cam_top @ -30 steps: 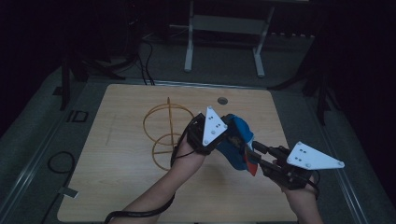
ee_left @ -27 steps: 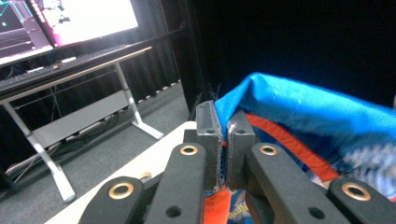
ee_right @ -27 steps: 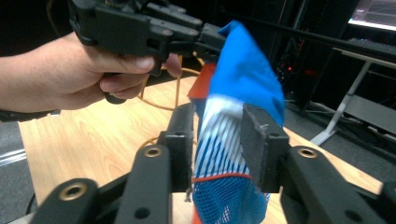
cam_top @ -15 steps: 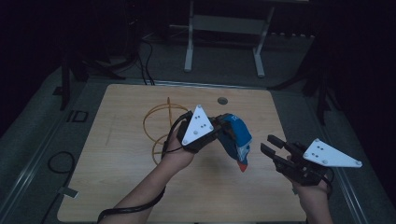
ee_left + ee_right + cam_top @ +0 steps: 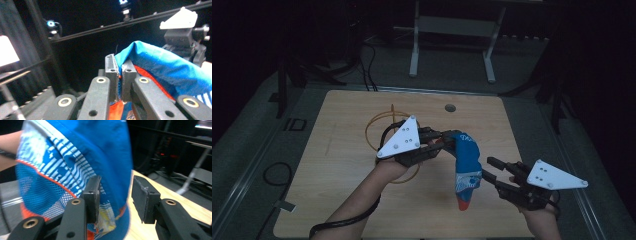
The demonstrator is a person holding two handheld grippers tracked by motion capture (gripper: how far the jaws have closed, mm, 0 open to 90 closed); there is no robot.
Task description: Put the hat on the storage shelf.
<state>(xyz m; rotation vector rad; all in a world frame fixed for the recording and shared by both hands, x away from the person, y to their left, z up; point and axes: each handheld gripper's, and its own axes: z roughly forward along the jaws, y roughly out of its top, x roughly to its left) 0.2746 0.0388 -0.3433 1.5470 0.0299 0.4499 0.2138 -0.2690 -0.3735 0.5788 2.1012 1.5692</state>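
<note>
Left gripper (image 5: 443, 143): jaws pressed together on the edge of the blue cap (image 5: 466, 167); in the left gripper view a thin fold of blue fabric with orange lining is pinched between the two pads.

Right gripper (image 5: 493, 170): jaws have just been opening and now stand apart. In the right gripper view one pad lies against the cap's patterned side and the other is clear of it, so there is no squeeze on the cloth.

Cap: hangs from the left gripper above the wooden table (image 5: 342, 165), between the two grippers, crown up and orange tip pointing down. Fabric is bright blue on top, with a white-and-blue striped print, a mesh panel edged in orange piping, and a small patch of yellow print low down.

A gold wire ring stand (image 5: 384, 131) sits on the table behind the left gripper, apart from the cap.
</note>
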